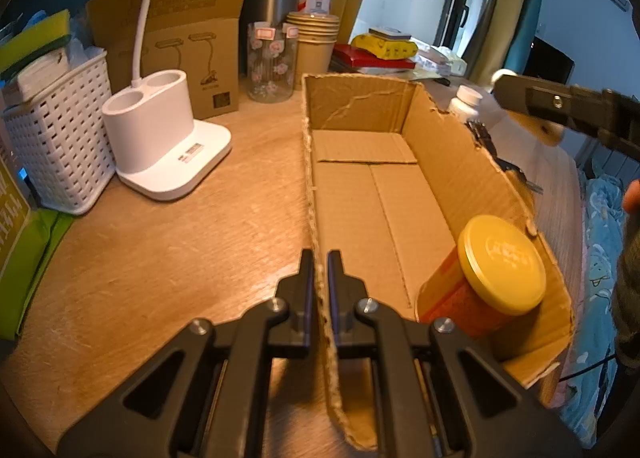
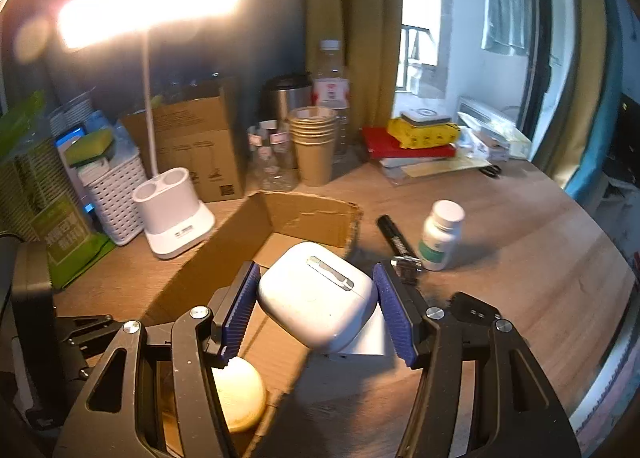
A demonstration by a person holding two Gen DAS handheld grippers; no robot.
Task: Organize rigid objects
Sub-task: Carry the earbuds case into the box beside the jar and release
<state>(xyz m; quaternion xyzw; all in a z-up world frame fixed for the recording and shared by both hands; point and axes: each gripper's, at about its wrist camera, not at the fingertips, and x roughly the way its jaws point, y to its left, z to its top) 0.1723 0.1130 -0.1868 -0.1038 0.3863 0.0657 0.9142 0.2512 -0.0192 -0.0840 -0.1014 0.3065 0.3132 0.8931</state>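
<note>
- Earbud case [image 2: 318,294], white and glossy, is clamped between the blue pads of the right gripper [image 2: 316,306], hanging just above the right wall of the cardboard box [image 2: 308,214], so not dropped in yet.
- Box is the landmark here: open top, torn edges, sitting mid-bench [image 1: 168,258].
- Left gripper [image 1: 321,270] has its jaws pinched together on the box's left wall, looks like it's just steadying the thing.
- Already inside the box, at the near right corner: a jar with a yellow lid [image 1: 502,264], leaning against the wall. So I'd call one item sorted.
- Left to go, I reckon, all just outside the box's right wall: a white pill bottle [image 2: 440,236] standing upright, a black marker [image 2: 396,238] lying flat between the bottle and the box, and some small metal bit beside it that I can't make out.
- To the left of the box: white lamp base [image 1: 160,138] and a white basket [image 1: 60,146]. Behind the box: paper cups [image 1: 314,38], glass jar, books. These look like background clutter, not part of the job, but can't say for sure.
- Rough guess: early on, one in, one on the way, a few waiting.
</note>
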